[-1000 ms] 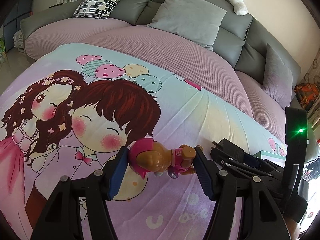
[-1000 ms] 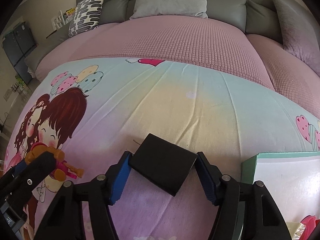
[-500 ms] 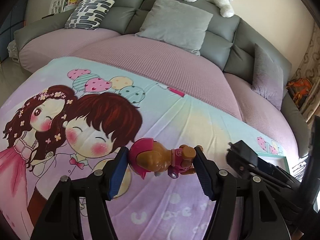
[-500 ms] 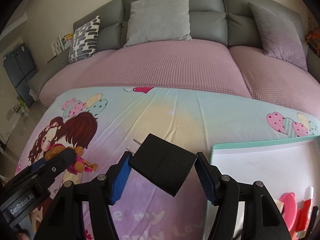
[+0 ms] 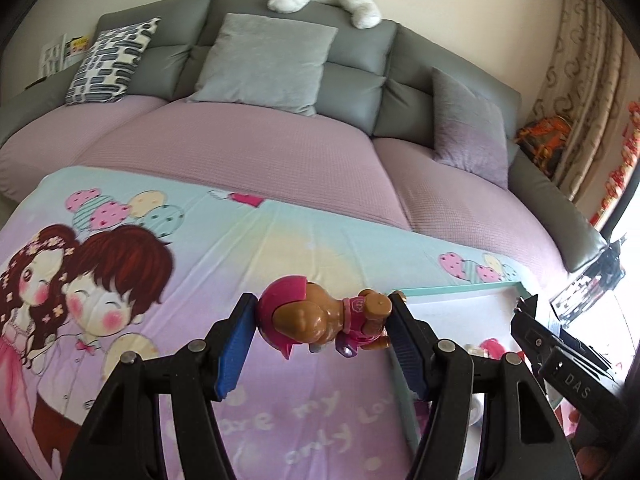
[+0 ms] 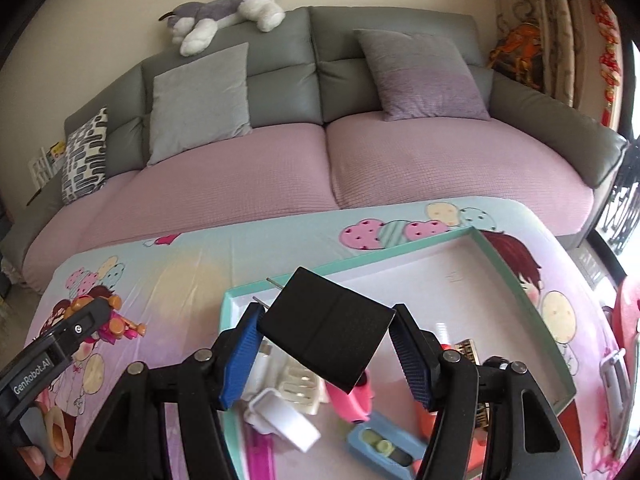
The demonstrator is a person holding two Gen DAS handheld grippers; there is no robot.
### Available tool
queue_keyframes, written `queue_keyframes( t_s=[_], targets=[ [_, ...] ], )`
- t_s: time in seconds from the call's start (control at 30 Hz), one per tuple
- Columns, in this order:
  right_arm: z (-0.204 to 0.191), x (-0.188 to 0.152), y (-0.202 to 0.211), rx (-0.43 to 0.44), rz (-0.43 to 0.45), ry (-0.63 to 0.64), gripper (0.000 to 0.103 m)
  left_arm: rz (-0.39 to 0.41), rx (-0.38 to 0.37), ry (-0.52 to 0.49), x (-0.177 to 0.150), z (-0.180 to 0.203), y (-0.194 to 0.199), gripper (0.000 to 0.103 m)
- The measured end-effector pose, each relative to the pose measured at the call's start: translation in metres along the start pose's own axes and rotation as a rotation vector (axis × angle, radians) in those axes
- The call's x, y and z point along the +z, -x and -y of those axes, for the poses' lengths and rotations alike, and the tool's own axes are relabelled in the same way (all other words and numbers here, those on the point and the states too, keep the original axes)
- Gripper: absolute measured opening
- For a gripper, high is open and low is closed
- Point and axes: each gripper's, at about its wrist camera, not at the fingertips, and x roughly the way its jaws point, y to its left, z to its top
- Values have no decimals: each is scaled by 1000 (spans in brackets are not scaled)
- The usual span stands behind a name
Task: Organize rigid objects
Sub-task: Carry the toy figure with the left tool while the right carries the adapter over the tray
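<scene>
The toy puppy, brown with a pink helmet and vest, lies sideways, clamped between the blue pads of the left claw. The black flat block, with two thin metal pins at its far corner, is pinched the same way in the right claw.

A second ago both claws held these things low over the printed cloth, with only a corner of the tray in sight. Now both have risen and swung over toward the teal-rimmed tray, so the block hangs over its near left part and the puppy is just beside its left rim. My guess is that both pieces are being brought here to be set down.

The tray already holds several small things crowded at its near end: a white rectangular piece, a pink object, a light blue case with green buttons, and others too blurred to name. Its far half is bare.
</scene>
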Motion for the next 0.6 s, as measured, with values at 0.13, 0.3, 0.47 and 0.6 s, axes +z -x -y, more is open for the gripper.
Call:
queue_keyframes(
  t_s=[0.13,0.3,0.47,0.6],
  targets=[
    [29,2,-9,-17,-13,-42,67,9,-35,-56,-1,27,-10,66],
    [49,5,-26,-30,-39,-23,67,15,-51,-131,-3,57,-27,66],
    [70,5,-42,-31,-74,-18,67,14,-55,-190,-9,83,-42,66],
    [84,4,-52,-39,-96,-3,67,16,-71,-226,-14,102,-49,66]
  ],
)
